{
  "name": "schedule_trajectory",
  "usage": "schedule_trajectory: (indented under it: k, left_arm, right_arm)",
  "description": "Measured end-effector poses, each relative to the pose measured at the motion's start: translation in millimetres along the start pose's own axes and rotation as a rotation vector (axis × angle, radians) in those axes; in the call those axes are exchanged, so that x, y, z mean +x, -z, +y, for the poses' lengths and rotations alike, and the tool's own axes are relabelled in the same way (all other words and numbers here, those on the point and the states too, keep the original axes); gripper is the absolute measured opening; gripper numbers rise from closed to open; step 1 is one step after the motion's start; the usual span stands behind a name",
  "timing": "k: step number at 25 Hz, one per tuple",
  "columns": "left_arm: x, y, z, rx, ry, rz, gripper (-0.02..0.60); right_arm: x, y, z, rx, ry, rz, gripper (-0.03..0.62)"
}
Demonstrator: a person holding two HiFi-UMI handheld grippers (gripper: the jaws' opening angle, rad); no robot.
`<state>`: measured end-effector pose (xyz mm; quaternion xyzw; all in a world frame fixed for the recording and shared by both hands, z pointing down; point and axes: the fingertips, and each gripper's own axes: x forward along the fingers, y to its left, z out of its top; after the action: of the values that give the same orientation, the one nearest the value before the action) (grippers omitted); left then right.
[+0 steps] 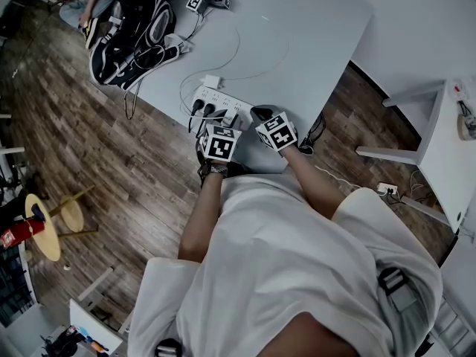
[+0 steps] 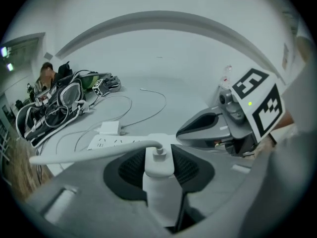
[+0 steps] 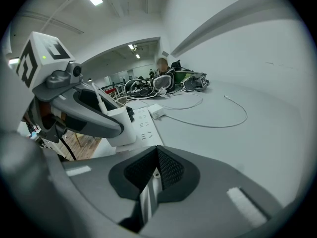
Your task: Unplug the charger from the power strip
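Left gripper (image 2: 158, 156) clamps the white charger (image 2: 159, 182) (cable (image 2: 94, 151) plugged into its top) standing on the strip (image 2: 115, 143); right gripper (image 3: 157, 157) sits clenched by the strip's end.

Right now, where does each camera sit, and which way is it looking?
Head view: on the person's head, facing steeply down at the table and power strip; shows their shirt, left arm, right arm, left tongs and right tongs.
Left gripper view: rides the left tongs, looking along them over the table; they clamp the charger.
Right gripper view: rides the right tongs, which are shut, looking along them across the table.
Shared: each gripper view sees the other tongs, and all three see the power strip.
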<state>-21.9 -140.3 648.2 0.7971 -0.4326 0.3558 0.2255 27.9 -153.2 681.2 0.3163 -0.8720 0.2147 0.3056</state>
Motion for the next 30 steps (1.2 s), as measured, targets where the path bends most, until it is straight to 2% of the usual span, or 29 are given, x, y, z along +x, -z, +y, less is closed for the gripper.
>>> schedule_trajectory:
  k: [2, 4, 6, 9, 11, 15, 20, 22, 26, 28, 30]
  left_arm:
    - [-1.6, 1.1, 2.9, -0.080, 0.018, -0.010, 0.143]
    - [-4.4, 3.0, 4.1, -0.119, 0.023, -0.006, 0.143]
    - [-4.2, 2.6, 2.7, -0.076, 0.012, 0.004, 0.143]
    - [-0.3, 0.4, -2.4, 0.043, -0.002, 0.029, 0.144]
    - [0.5, 0.5, -2.4, 0.046, 0.004, 0.033, 0.144]
    - [-0.5, 1.3, 0.4, 0.001, 0.013, 0.027, 0.143]
    - [0.0, 1.2, -0.6, 0.030, 0.007, 0.039, 0.144]
    - [-0.7, 1.2, 1.5, 0.004, 0.010, 0.029, 0.144]
    - [-4.7, 4.0, 6.4, -0.159, 0.047, 0.003, 0.143]
    - [-5.5, 4.1, 6.5, -0.170, 0.051, 0.000, 0.143]
    - [-5.8, 4.8, 6.1, -0.146, 0.043, 0.009, 0.143]
  right_arm:
    - [0.1, 0.3, -0.2, 0.001, 0.001, -0.001, 0.003]
    - [0.1, 0.2, -0.1, 0.000, 0.001, -0.002, 0.002]
    - [-0.1, -0.2, -0.1, -0.001, 0.000, -0.002, 0.002]
    - [-0.2, -0.1, -0.2, -0.014, 0.000, 0.001, 0.003]
    - [0.5, 0.3, 0.0, -0.031, 0.003, 0.004, 0.003]
    - [1.1, 0.1, 0.4, -0.022, 0.001, 0.002, 0.003]
    - [1.1, 0.0, 0.5, -0.038, 0.002, 0.004, 0.003]
    - [1.7, -0.2, 1.2, -0.041, 0.000, 0.004, 0.003]
    - [1.6, 0.1, 1.3, -0.042, -0.001, 0.006, 0.003]
    - [1.4, 0.3, 1.1, -0.040, 0.001, 0.006, 0.003]
    - [1.8, 0.5, 1.4, -0.037, 0.001, 0.006, 0.003]
